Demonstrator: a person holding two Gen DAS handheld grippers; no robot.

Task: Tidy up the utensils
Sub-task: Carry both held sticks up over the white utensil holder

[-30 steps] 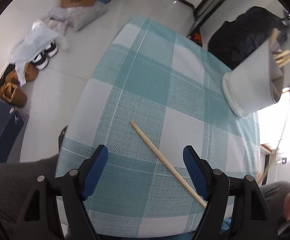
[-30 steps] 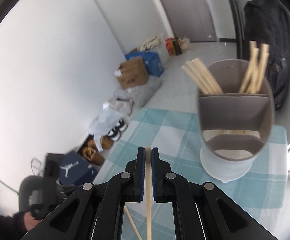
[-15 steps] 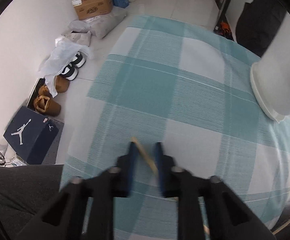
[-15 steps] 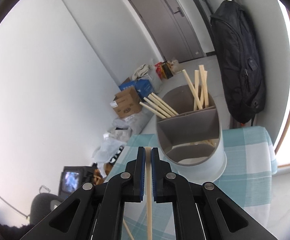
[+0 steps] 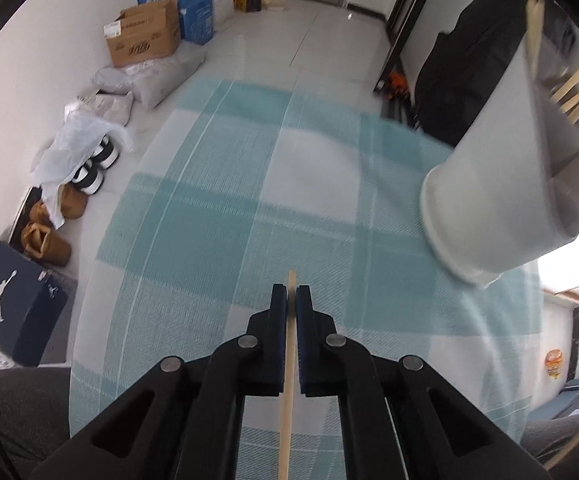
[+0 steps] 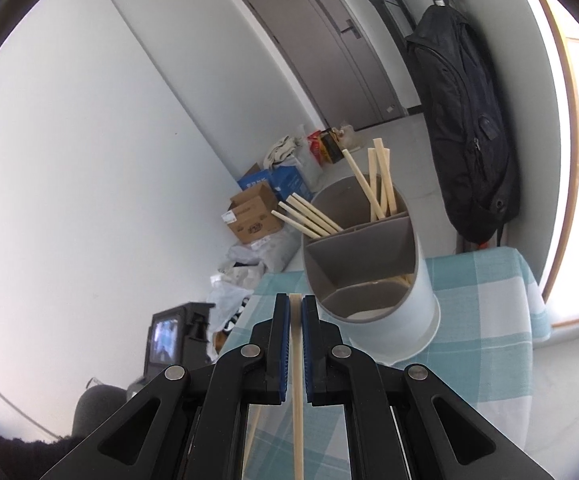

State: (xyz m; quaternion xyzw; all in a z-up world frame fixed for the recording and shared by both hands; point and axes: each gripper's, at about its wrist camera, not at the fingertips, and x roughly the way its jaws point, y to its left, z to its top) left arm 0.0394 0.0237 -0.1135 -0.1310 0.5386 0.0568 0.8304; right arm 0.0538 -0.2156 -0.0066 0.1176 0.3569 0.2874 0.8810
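My left gripper [image 5: 290,294] is shut on a wooden chopstick [image 5: 287,380], which runs back between its jaws above the teal checked tablecloth [image 5: 217,200]. The white utensil holder [image 5: 501,184] stands at the right, with several chopsticks [image 5: 573,94] in it. In the right wrist view my right gripper [image 6: 296,305] is shut on another chopstick [image 6: 297,396], just short of the divided holder [image 6: 373,276], which holds several chopsticks [image 6: 309,216] in its far compartments. Its near compartment looks bare.
Beyond the table's left edge the floor holds cardboard boxes [image 5: 145,36], bags [image 5: 45,236], shoes [image 5: 93,168] and a dark shoe box [image 5: 13,304]. A black backpack [image 6: 465,132] hangs behind the holder. A grey door [image 6: 329,40] stands farther back.
My left gripper has closed on the chopstick that lay on the cloth and lifted it. The right gripper, still holding its chopstick, has swung so the holder sits more to the right.
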